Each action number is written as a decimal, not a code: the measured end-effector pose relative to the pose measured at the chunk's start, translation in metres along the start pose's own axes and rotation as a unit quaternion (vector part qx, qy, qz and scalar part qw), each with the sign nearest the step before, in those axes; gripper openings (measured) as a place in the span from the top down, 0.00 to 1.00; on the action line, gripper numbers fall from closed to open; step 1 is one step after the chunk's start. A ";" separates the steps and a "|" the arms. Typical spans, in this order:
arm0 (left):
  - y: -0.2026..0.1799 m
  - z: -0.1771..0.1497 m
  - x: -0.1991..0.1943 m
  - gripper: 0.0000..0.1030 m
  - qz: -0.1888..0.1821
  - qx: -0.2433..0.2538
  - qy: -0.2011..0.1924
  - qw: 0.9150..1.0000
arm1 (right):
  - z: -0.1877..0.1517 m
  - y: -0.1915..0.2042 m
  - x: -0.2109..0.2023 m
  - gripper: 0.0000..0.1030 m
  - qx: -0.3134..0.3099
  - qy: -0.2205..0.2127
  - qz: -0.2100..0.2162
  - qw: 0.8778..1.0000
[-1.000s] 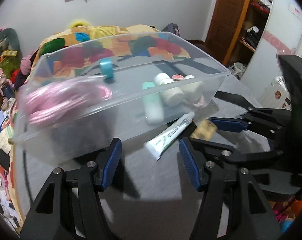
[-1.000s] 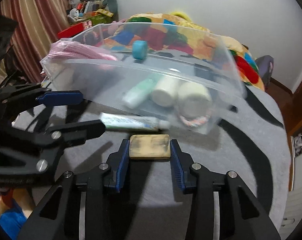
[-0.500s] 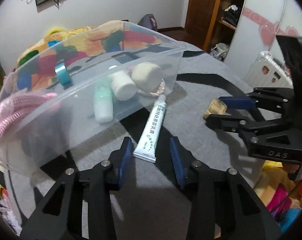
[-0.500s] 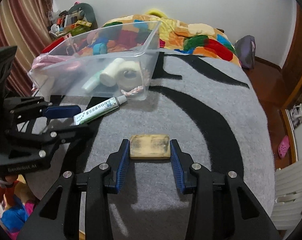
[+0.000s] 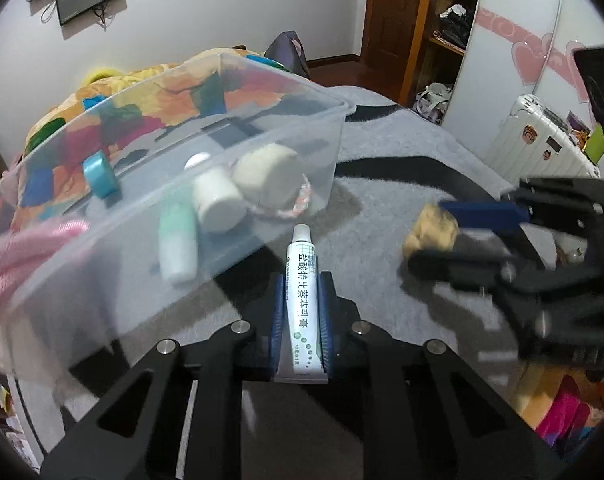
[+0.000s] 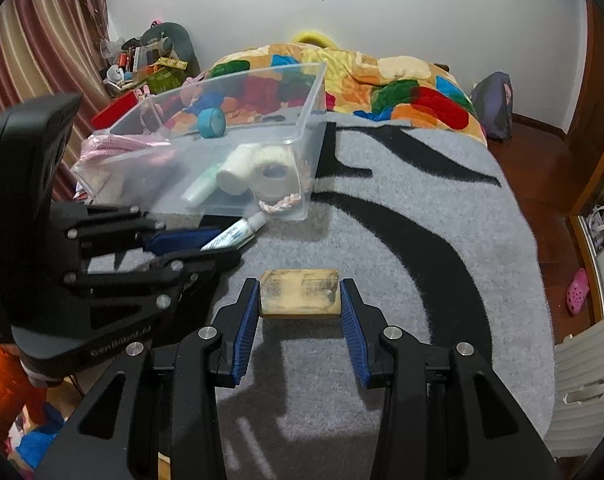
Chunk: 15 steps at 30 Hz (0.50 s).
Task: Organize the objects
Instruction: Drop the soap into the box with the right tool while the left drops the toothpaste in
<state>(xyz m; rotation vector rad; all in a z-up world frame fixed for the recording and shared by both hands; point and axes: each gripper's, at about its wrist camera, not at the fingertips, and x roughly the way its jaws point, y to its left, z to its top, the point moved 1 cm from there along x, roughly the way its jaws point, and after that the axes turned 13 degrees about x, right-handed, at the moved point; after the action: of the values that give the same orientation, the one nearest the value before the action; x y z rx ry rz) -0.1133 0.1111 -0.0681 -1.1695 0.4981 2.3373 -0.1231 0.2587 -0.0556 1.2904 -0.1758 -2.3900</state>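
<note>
My left gripper is shut on a white ointment tube, with its cap pointing at the clear plastic bin. The tube also shows in the right wrist view, held just in front of the bin. My right gripper is shut on a tan wooden block and holds it over the grey blanket; the block shows in the left wrist view too. The bin holds a pink cord, a blue tape roll, a green bottle, a white bottle and a white tape roll.
The bin stands on a grey and black blanket on a bed. A colourful quilt lies behind it. Clutter is stacked at the far left by a curtain. A white suitcase and a wooden shelf stand to the right.
My left gripper has closed on the tube, which lay on the blanket between its open fingers. My right gripper has drawn back from the bin with the block.
</note>
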 end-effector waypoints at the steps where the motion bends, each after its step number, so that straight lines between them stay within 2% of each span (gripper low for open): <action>1: 0.001 -0.004 -0.006 0.85 -0.002 -0.008 -0.004 1.000 | 0.000 0.001 -0.002 0.64 -0.001 -0.003 0.000 1.000; 7: 0.018 -0.013 -0.049 0.85 0.016 -0.041 -0.050 0.998 | 0.011 0.011 -0.012 0.64 -0.003 -0.025 0.010 1.000; 15: 0.048 0.002 -0.096 0.85 0.060 -0.070 -0.111 0.990 | 0.041 0.039 -0.024 0.64 -0.017 -0.066 0.029 0.997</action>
<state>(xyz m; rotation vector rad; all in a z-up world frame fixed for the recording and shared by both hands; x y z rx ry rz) -0.0916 0.0483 0.0161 -0.9457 0.3398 2.6032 -0.1336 0.2297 -0.0024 1.0985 -0.2068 -2.4192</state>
